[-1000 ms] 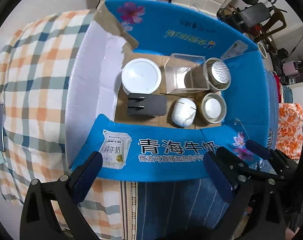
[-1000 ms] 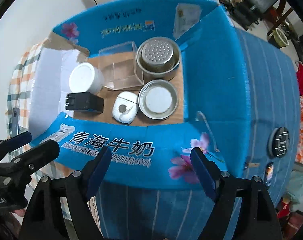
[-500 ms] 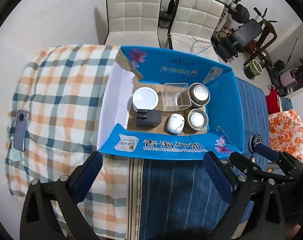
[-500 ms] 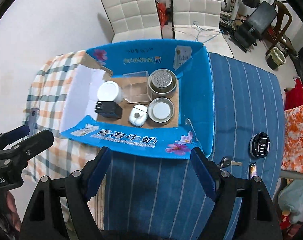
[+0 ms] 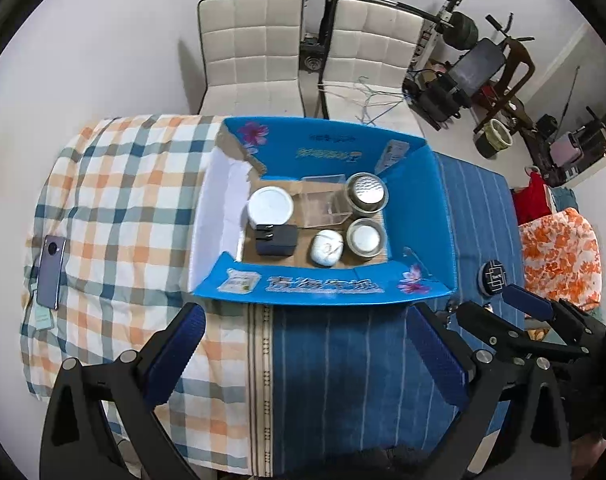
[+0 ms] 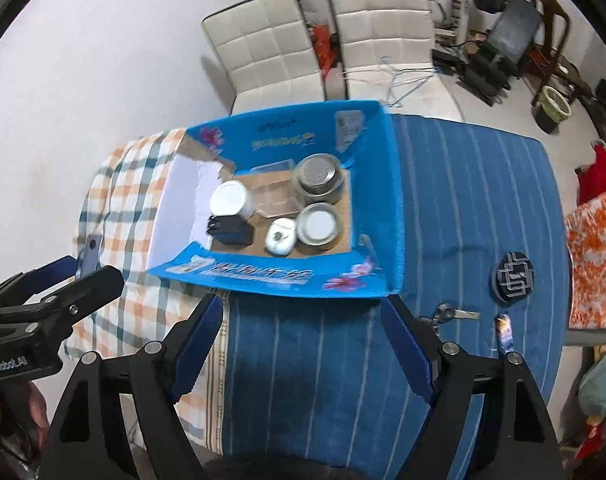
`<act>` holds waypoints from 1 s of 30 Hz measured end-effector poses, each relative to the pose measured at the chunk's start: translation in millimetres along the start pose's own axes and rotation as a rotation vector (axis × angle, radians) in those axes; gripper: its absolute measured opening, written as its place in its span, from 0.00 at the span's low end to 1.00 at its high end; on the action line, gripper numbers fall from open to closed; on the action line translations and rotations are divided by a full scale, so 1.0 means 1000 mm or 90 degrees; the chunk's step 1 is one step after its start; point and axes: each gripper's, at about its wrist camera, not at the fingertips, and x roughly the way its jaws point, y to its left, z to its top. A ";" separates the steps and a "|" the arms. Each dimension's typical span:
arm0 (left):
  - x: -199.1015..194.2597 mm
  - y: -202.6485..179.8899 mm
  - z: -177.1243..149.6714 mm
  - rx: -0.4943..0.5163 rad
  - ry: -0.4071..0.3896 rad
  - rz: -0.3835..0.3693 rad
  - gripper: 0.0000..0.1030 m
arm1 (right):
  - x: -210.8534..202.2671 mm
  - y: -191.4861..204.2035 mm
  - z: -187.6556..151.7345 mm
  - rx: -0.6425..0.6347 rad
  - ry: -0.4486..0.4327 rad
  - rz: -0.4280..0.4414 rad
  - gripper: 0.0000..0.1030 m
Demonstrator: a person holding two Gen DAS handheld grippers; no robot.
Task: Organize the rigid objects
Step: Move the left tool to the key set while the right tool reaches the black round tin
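A blue cardboard box [image 5: 419, 216] [image 6: 377, 200] stands open on the table. Inside lie a white round lid [image 5: 270, 209], a black charger [image 5: 275, 239], a white earbud case [image 5: 326, 247], a clear plastic box [image 5: 323, 203], a metal tin with perforated top [image 5: 366, 193] and a tin with a white lid [image 5: 365, 238]. My left gripper [image 5: 303, 354] is open and empty, high above the table in front of the box. My right gripper [image 6: 303, 344] is open and empty, at the same height to the right.
A phone [image 5: 51, 266] lies on the checked cloth at the left. A black round disc [image 6: 513, 278], keys [image 6: 453, 314] and a small stick [image 6: 505, 330] lie on the blue striped cloth at the right. Two white chairs [image 5: 303, 52] stand behind the table.
Both grippers have pulled back and up from the box, which now looks much smaller. The objects in the box have not moved.
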 end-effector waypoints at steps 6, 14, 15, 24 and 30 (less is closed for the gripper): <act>0.018 -0.069 0.000 0.068 -0.004 -0.030 1.00 | -0.018 -0.099 -0.022 0.118 -0.017 -0.074 0.81; 0.093 -0.198 -0.033 0.194 0.044 -0.104 1.00 | -0.012 -0.241 -0.064 0.262 0.015 -0.157 0.81; 0.105 -0.209 -0.039 0.202 0.057 -0.103 1.00 | -0.008 -0.254 -0.071 0.269 0.016 -0.162 0.81; 0.208 -0.275 -0.078 0.252 0.159 -0.060 0.80 | 0.048 -0.318 -0.100 0.277 0.041 -0.152 0.81; 0.252 -0.286 -0.079 0.233 0.185 -0.007 0.52 | 0.077 -0.326 -0.082 0.243 0.046 -0.144 0.81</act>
